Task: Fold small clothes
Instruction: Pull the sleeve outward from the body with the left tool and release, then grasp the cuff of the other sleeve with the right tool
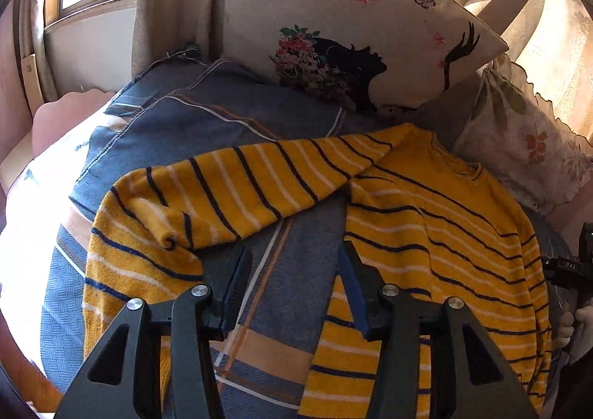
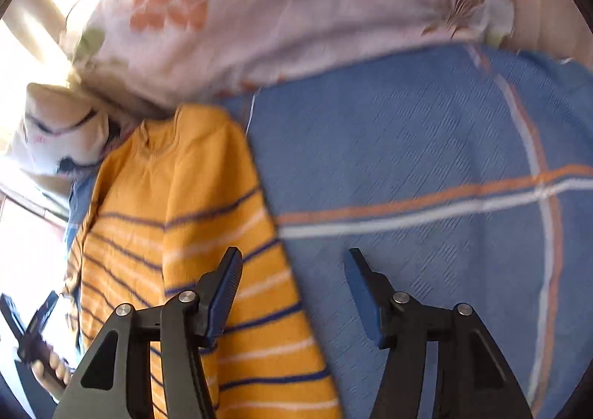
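A small yellow sweater (image 1: 444,233) with navy and white stripes lies on a blue plaid bedspread (image 1: 229,115). Its left sleeve (image 1: 237,189) is spread out sideways with the cuff curled. My left gripper (image 1: 294,263) is open and empty, hovering over the bedspread between the sleeve and the sweater body. In the right wrist view the sweater (image 2: 192,226) lies at the left. My right gripper (image 2: 292,270) is open and empty over the sweater's right edge and the bedspread (image 2: 426,159). The left gripper (image 2: 33,330) shows at the far left there.
A cream pillow (image 1: 370,29) printed with a woman's profile leans at the head of the bed. A floral pillow (image 1: 526,144) lies to the right, also in the right wrist view (image 2: 296,11). A window and curtain stand at the left. The bed edge falls away at left.
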`<state>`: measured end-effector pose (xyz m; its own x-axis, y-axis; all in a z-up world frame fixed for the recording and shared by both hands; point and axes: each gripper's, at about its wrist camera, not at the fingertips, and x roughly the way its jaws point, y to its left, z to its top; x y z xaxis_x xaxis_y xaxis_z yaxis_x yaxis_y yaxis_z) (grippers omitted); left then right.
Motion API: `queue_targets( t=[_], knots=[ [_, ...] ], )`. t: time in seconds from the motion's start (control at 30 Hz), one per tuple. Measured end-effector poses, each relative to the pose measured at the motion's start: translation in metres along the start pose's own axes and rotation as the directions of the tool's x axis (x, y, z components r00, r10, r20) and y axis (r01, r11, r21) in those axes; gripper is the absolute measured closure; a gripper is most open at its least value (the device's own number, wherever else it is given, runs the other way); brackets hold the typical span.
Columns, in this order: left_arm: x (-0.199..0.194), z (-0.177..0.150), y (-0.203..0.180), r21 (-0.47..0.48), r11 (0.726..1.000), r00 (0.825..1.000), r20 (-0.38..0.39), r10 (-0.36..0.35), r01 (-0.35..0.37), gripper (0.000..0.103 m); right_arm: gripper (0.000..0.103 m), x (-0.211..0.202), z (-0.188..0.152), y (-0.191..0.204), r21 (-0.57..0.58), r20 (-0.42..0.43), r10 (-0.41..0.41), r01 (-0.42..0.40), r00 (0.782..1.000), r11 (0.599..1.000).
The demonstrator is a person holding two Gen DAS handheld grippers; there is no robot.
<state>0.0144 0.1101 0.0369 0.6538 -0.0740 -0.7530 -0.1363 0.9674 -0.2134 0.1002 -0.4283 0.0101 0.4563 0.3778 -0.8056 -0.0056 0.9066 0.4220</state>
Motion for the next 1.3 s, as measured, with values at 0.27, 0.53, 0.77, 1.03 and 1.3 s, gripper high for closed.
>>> queue_targets(
  t=[0.27,0.53,0.77,1.03,1.3],
  knots=[
    [0.004,-0.01,-0.031,0.055,0.997,0.998,-0.022,-0.051,0.052,0.056,0.096,-0.005,-0.029,0.037,-0.153,0.042,-0.067,0.073,0.997,0.986],
    [0.001,-0.005,-0.039,0.084,0.996,0.999,0.006,-0.041,0.041,0.054,0.098,-0.044,0.053,0.025,-0.094,0.285,-0.463,0.505,0.839,0.858],
    [0.011,-0.007,-0.042,0.072,0.996,0.998,-0.024,-0.051,0.053,0.052,0.1,-0.017,0.084,-0.034,0.061,0.181,-0.59,0.589,0.787,0.806],
    [-0.013,-0.012,-0.039,0.073,0.993,0.995,0.033,-0.091,0.088,0.05,0.001,-0.142,-0.01,0.015,0.032,0.518,-0.252,0.276,0.817,0.961],
    [-0.036,-0.032,-0.038,0.072,0.987,0.988,0.038,-0.15,0.147,0.049,0.021,-0.136,-0.141,0.027,-0.018,0.202,-0.2,0.207,0.959,0.978]
  ],
)
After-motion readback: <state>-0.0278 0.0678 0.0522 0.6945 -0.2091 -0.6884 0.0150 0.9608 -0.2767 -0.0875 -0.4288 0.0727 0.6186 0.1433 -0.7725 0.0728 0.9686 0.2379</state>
